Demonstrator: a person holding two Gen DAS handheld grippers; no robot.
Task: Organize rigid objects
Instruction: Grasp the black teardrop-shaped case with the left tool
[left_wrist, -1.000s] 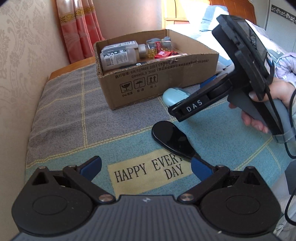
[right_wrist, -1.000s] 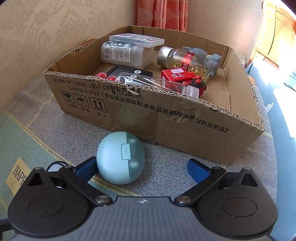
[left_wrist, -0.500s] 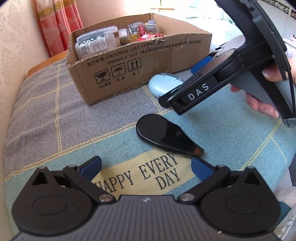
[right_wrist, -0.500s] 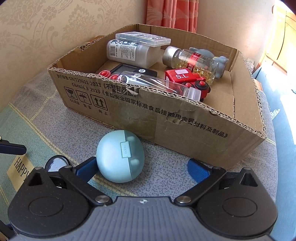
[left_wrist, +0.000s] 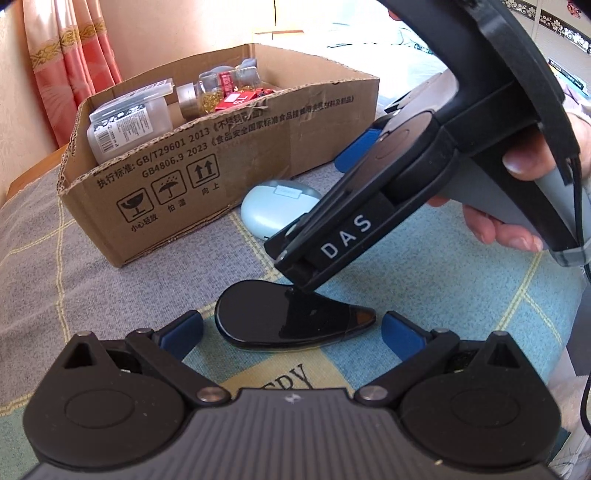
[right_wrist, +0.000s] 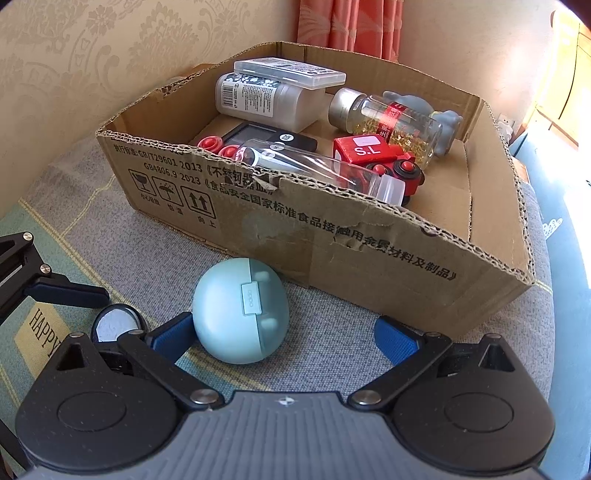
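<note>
Teal earbud case (right_wrist: 241, 311): rounded, pale blue-green, closed, hinge tab facing up. Lies on the grey cloth, lower centre of right wrist frame, just in front of the cardboard box's (right_wrist: 369, 236) near wall; contact with the wall cannot be confirmed.

Black teardrop-shaped object (left_wrist: 288, 320): glossy, flat, lying on the cloth, centre of left wrist frame, rounded end left, pointed end right.

Cardboard box: open-topped, torn rim, upper half of right wrist frame. Contents: white labelled bottle (right_wrist: 266, 99) on its side, clear flat case (right_wrist: 290, 73) on top of it, glass capsule jar (right_wrist: 388, 122) on its side, red toy block (right_wrist: 365, 149) marked "S.L", clear tube (right_wrist: 317, 170) along the near wall.
</note>
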